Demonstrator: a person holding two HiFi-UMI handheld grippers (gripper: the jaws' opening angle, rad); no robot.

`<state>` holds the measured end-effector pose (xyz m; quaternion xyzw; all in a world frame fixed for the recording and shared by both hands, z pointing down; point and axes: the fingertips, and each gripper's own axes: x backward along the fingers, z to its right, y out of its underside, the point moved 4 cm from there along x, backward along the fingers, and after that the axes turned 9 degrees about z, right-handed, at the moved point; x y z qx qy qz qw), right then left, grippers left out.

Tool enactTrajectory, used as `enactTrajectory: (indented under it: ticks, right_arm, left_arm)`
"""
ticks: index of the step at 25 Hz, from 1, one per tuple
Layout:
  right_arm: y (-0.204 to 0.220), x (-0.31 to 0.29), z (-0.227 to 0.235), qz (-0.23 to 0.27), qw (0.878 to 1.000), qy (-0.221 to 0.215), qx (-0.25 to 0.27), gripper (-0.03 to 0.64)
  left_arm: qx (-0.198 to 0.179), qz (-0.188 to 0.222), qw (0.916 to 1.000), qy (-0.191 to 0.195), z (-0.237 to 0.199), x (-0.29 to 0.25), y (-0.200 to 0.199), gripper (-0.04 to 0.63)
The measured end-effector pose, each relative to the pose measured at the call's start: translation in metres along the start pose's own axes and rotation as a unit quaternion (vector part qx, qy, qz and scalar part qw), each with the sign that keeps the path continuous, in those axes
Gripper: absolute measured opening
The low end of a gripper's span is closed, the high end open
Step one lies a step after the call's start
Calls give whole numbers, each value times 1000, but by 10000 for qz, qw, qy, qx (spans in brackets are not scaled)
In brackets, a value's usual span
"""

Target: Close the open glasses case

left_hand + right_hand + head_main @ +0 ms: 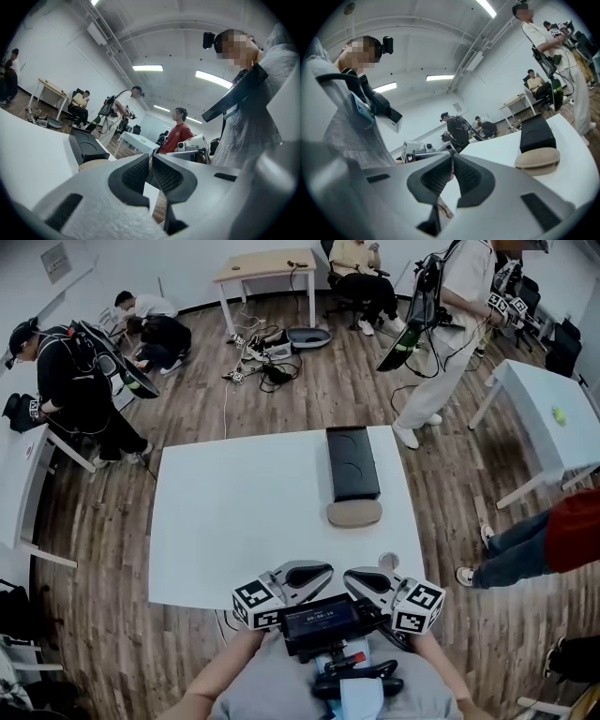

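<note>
Left tool (323,570) and right tool (352,577) hover closed; glasses case (352,465) runs lengthwise away.

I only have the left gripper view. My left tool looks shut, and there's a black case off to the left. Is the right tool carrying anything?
Observer: No. The right tool is shut, with nothing between its jaws.
Operator: Where does the case sit on the table?
Observer: In the head view the black case lies at the far edge of the table, right of centre, with its long side running away from you.
Operator: Is either tool near it?
Observer: No. The left tool and the right tool hover over the table's near edge, tips pointing at each other, well apart from the case.
</note>
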<state>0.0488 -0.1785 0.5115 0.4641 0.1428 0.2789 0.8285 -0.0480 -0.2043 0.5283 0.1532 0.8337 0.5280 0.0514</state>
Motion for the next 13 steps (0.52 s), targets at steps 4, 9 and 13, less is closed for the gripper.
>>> enactTrajectory:
  ticks: [4,9,13]
  right_arm:
    - [2,-3,-2,-63,10000,-24,-23,40]
    - [4,-4,-1,-97,9999,-64,-32,38]
    - [2,-5,0,-81,9999,-46,-73,40]
  left_arm:
    - [24,-19,10000,23,1,2,1,29]
    - [52,-15,10000,11,-1,2,3,29]
    - [85,-8,10000,15,-3,1,0,29]
